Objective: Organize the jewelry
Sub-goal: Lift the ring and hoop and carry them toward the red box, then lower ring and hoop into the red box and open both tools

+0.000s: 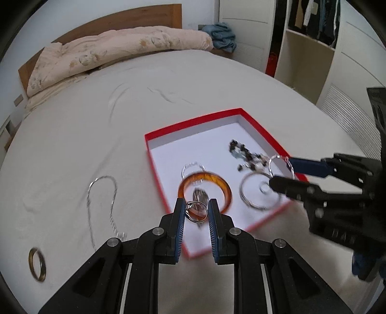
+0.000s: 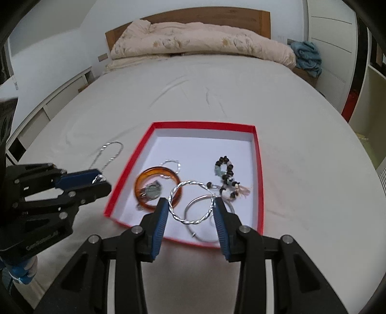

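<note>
My left gripper (image 1: 196,210) is shut on a small silver ring (image 1: 196,212), held over the near edge of a red box (image 1: 193,120) with a white floor. Beside it, my right gripper (image 2: 190,210) is shut on a twisted silver bangle (image 2: 171,200) above the box (image 2: 202,124). In the box lie an amber bangle (image 1: 205,175) around a grey pendant (image 2: 150,189), a plain silver bangle (image 1: 242,193) and a dark beaded bracelet (image 2: 224,166). On the sheet to the left of the box are a silver chain (image 1: 103,205) and a brown ring (image 1: 37,264).
Everything rests on a bed with a pale sheet (image 2: 301,145). A folded quilt (image 2: 193,41) and wooden headboard (image 2: 205,14) are at the far end, with a blue cloth (image 2: 306,58) beside them. A wardrobe (image 1: 313,36) stands at the right.
</note>
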Action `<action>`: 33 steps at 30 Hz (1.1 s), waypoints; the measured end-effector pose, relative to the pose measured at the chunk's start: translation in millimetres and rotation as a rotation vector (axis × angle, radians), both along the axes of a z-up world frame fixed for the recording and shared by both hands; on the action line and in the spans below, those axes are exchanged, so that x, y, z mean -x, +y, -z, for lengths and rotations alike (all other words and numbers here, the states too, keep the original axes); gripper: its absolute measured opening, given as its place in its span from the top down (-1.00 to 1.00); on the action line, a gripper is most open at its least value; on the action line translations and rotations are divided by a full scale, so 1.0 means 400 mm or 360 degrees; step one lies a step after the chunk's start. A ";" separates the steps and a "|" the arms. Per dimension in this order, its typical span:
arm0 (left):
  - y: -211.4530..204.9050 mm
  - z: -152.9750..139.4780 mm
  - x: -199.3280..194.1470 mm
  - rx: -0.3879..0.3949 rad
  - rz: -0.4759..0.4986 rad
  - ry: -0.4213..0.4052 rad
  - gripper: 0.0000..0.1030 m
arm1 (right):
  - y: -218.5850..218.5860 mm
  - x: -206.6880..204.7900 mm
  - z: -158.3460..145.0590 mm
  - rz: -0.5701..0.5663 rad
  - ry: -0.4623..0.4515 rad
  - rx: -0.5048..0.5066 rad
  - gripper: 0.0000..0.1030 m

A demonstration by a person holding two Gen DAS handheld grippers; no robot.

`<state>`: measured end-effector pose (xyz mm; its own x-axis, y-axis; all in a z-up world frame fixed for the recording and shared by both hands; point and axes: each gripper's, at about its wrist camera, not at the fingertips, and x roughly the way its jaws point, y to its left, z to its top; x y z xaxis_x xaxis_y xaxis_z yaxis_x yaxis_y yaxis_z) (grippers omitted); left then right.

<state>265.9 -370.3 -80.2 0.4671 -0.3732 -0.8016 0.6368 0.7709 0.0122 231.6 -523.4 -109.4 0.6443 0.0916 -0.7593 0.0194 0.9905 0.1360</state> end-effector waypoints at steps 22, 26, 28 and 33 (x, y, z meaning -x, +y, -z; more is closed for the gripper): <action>-0.175 0.160 -0.283 -0.0255 0.0052 0.0023 0.62 | -0.085 -0.340 0.131 -0.0154 0.0245 0.0160 0.30; -0.170 0.175 -0.292 -0.0230 0.0045 0.0048 0.61 | -0.072 -0.346 0.150 -0.0203 0.0324 0.0189 0.30; -0.166 0.175 -0.302 -0.0217 0.0028 0.0054 0.61 | -0.071 -0.347 0.147 -0.0204 0.0339 0.0190 0.29; -0.153 0.174 -0.294 -0.0216 0.0031 0.0024 0.59 | -0.071 -0.340 0.137 -0.0210 0.0347 0.0222 0.28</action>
<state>383.3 -431.5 -149.8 0.4485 -0.2696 -0.8522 0.6525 0.7503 0.1060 367.5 -551.8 -164.2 0.4536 0.0490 -0.8899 -0.0971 0.9953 0.0053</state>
